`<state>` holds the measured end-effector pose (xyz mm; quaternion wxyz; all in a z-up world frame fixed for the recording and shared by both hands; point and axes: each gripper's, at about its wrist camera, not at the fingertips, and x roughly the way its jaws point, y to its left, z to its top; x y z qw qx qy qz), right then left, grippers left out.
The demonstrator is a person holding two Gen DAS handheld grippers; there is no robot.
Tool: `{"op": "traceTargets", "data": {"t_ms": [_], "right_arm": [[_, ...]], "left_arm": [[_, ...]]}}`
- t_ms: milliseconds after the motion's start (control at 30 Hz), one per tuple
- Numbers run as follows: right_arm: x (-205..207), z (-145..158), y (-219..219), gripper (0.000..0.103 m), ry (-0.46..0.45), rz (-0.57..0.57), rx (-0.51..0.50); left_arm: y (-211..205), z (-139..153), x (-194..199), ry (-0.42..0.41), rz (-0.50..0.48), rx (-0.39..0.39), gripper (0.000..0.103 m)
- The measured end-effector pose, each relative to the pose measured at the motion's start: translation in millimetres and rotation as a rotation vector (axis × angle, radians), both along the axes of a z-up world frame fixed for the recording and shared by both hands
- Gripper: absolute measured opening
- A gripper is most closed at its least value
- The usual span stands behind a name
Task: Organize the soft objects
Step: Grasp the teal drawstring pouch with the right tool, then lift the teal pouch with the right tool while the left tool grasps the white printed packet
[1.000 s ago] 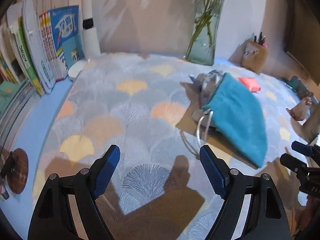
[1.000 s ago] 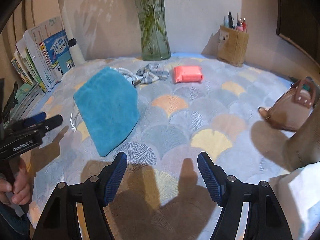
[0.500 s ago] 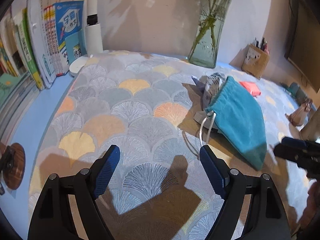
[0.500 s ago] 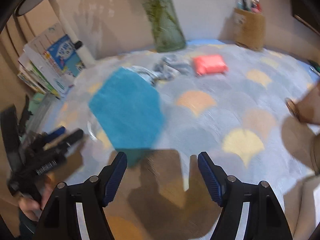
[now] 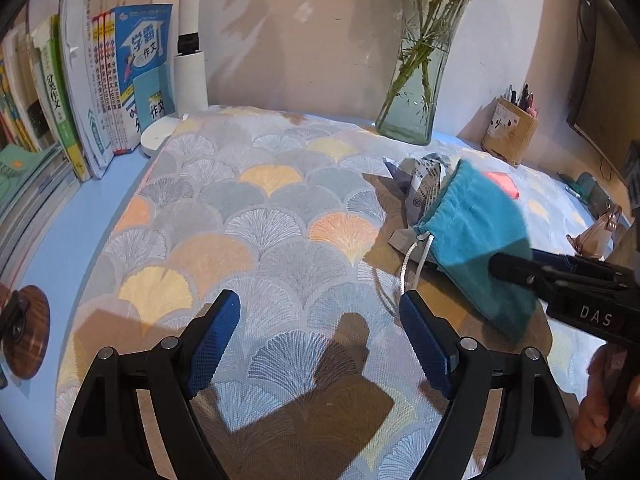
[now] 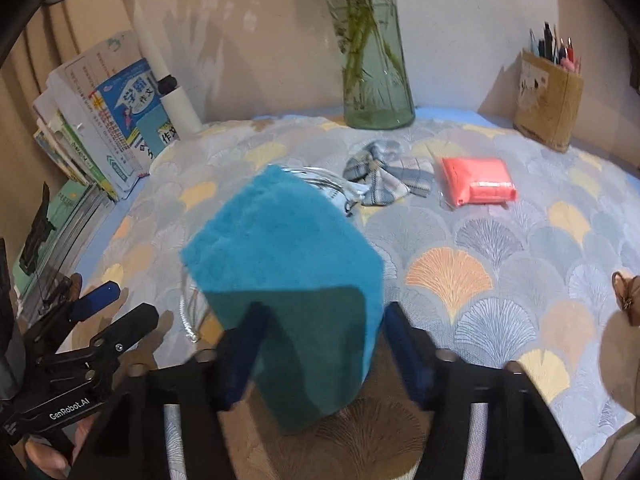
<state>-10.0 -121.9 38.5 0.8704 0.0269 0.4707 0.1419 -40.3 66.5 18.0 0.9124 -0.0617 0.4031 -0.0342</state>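
1. Teal drawstring pouch (image 6: 280,264): lies flat on the surface (image 5: 256,216), mouth and white cord toward the left gripper, closed bottom end toward the right gripper.
2. Right gripper (image 6: 316,344): jaws closing, straddling the pouch's bottom end. The pouch is between them, but the frame is blurred and I can't confirm the pads are pressing yet. Reads as a grasp in progress, not a hold.
3. Left gripper (image 5: 320,328): jaws wide apart, nothing between them, hanging over bare patterned cloth just beside the cord end of the pouch.
4. Loose soft items: plaid bow (image 6: 384,176) just behind the pouch, near the glass vase (image 6: 376,92); pink packet (image 6: 476,182) to its right, apart from the pouch. Something silvery or clear sits partly under the pouch mouth; can't identify it.
5. Done so far, judged from the layout: nothing sorted. I see nothing going into the pouch, though its mouth is not clearly visible.
6. Left to do, my read: secure the pouch, likely open its mouth with the left jaws, then load bow and packet, or stack them. Early stage.
7. Pen holder (image 6: 548,96) and books (image 5: 100,92) look unrelated.
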Motion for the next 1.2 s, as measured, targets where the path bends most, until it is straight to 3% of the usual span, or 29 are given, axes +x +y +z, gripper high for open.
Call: {"op": "traceTargets", "data": {"t_ms": [33,67,200,400,500,633,667,700,733,800,933,1033,1200], "right_arm": [[-2.0,2.1,1.1,0.039,-0.016,0.000,-0.009],[-4.4,4.8,1.8,0.024,-0.033,0.003,-0.016],[-15.8,16.7,-4.2,0.015,-0.091,-0.038,-0.043],[-47.2,29.2,-43.6,0.015,-0.094,-0.137,-0.041],[-51.7,24.7,-63.8,0.015,-0.055,-0.204,-0.107],[-44.4,12.5,-77.2,0.017,0.028,-0.182,-0.049],[-44.8,12.0,-77.0,0.021,0.033,-0.163,-0.043],[-45.2,11.6,-75.7,0.036,0.040,-0.138,-0.039],[-46.3,11.5,-75.1,0.059,0.045,-0.121,-0.034],[-51.5,14.9,-75.3,0.082,0.027,-0.099,-0.014],[-51.8,24.9,-74.7,0.097,-0.009,-0.089,-0.041],[-37.3,22.9,-71.3,0.100,0.014,-0.075,-0.080],[-19.5,1.6,-53.9,0.100,0.062,-0.034,-0.139]], "left_arm": [[0.2,-0.2,0.4,0.000,-0.001,0.000,0.081],[0.5,-0.2,0.2,0.000,0.000,0.000,0.081],[3.4,-1.5,1.6,0.012,0.001,-0.018,0.081],[2.1,-2.2,1.9,0.016,0.000,-0.013,0.081],[-2.9,-1.8,1.5,0.019,-0.011,0.011,0.081],[-9.0,4.0,-0.7,0.043,-0.046,0.024,0.081],[-9.3,7.2,-1.8,0.047,-0.057,0.009,0.081],[-9.5,10.6,-2.2,0.052,-0.068,-0.008,0.081],[-9.4,17.1,-2.0,0.057,-0.083,-0.039,0.081],[-11.3,28.3,-0.6,0.055,-0.098,-0.073,0.081],[-28.2,52.2,11.0,0.023,-0.134,-0.081,0.081],[-54.3,54.8,31.2,-0.010,-0.182,-0.012,0.081],[-78.8,20.7,75.4,0.100,-0.244,-0.004,0.081]]}}
